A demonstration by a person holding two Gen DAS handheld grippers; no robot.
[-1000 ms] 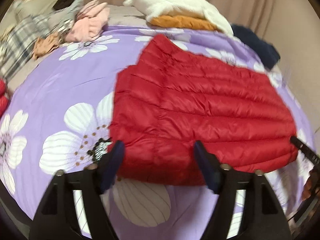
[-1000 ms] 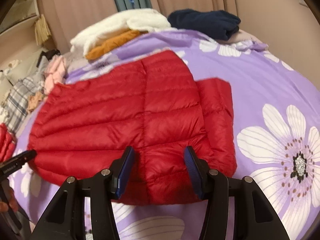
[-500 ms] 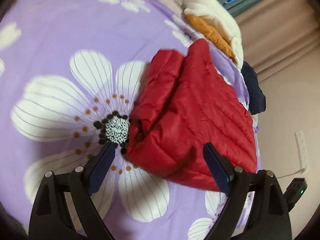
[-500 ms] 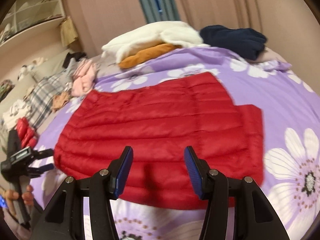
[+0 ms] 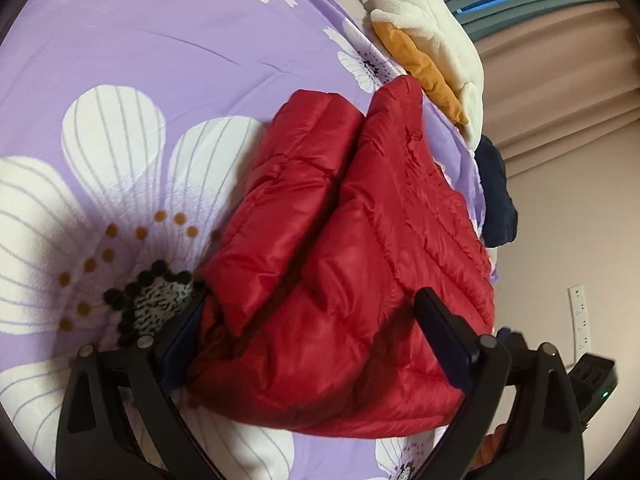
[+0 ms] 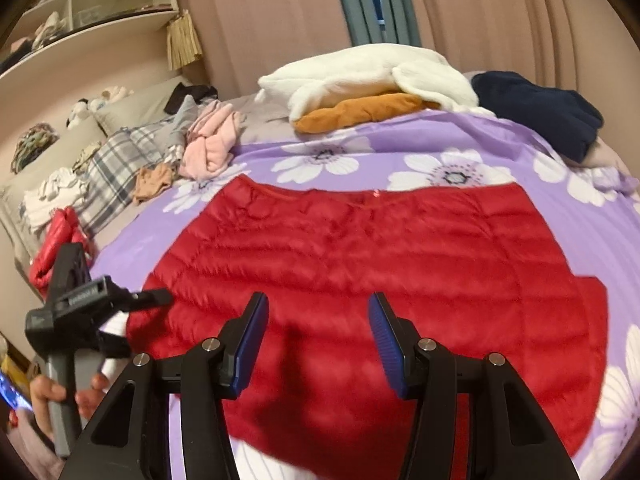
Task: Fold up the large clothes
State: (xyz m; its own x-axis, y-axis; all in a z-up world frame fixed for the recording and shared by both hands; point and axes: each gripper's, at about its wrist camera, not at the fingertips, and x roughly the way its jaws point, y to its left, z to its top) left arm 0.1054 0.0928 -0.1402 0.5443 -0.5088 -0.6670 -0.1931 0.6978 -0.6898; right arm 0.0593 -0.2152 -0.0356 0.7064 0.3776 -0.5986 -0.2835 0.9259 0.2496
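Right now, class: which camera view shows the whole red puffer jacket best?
The right wrist view: the red puffer jacket lies spread flat, its outline almost all in frame. The left wrist view shows only one bunched end, close up between open fingers.

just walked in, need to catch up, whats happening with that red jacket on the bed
A person with two handheld grippers is folding a red puffer jacket spread on the purple floral bedspread. The left gripper has its open fingers around the jacket's bunched corner. The right gripper hovers open above the near edge, gripping nothing.
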